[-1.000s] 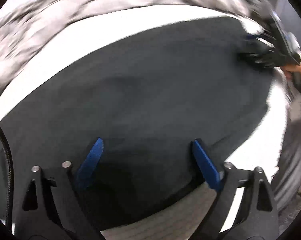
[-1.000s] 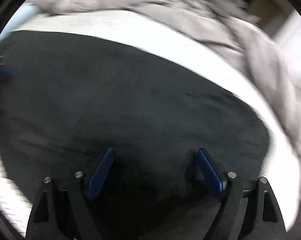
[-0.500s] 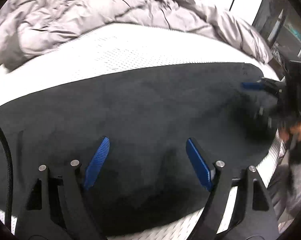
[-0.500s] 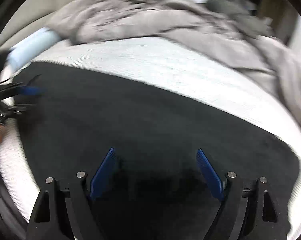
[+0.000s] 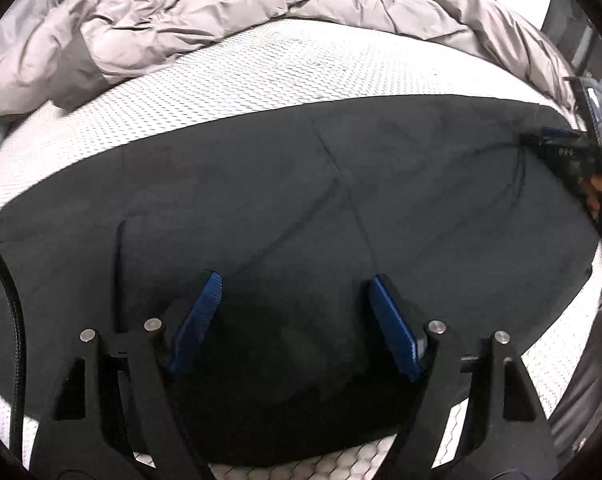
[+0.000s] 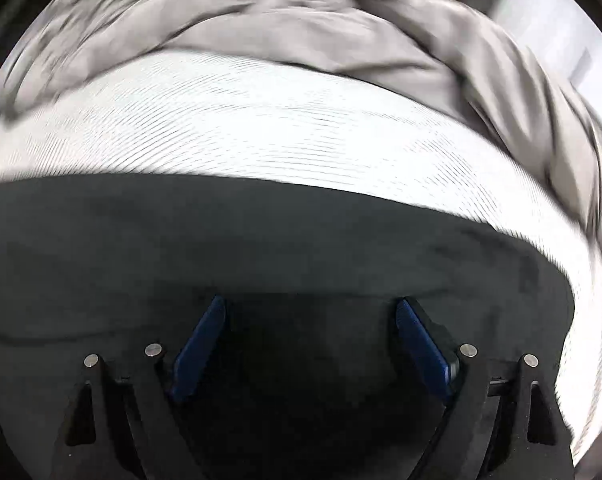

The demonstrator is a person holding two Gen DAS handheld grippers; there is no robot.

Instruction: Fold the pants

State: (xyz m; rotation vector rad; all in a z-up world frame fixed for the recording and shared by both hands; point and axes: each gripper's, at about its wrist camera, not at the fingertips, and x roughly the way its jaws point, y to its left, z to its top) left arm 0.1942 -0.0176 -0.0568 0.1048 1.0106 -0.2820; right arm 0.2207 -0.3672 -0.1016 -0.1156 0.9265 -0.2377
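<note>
Dark grey pants (image 5: 341, 200) lie spread flat on a white mattress (image 5: 261, 76), seams and creases running across them. My left gripper (image 5: 293, 284) is open just above the near part of the pants, holding nothing. My right gripper (image 6: 311, 306) is open low over the pants (image 6: 261, 240) near their far edge. The right gripper also shows at the right edge of the left wrist view (image 5: 561, 152), at the pants' right end.
A rumpled grey duvet (image 5: 181, 12) is heaped along the far side of the mattress; it also shows in the right wrist view (image 6: 301, 28). The mattress (image 6: 261, 128) has a bare white strip between pants and duvet. A black cable (image 5: 9, 280) hangs at left.
Both grippers have tilted up and moved over the pants, staying open. The right gripper view has swung so the pants' far edge and mattress strip now lie straight ahead.
</note>
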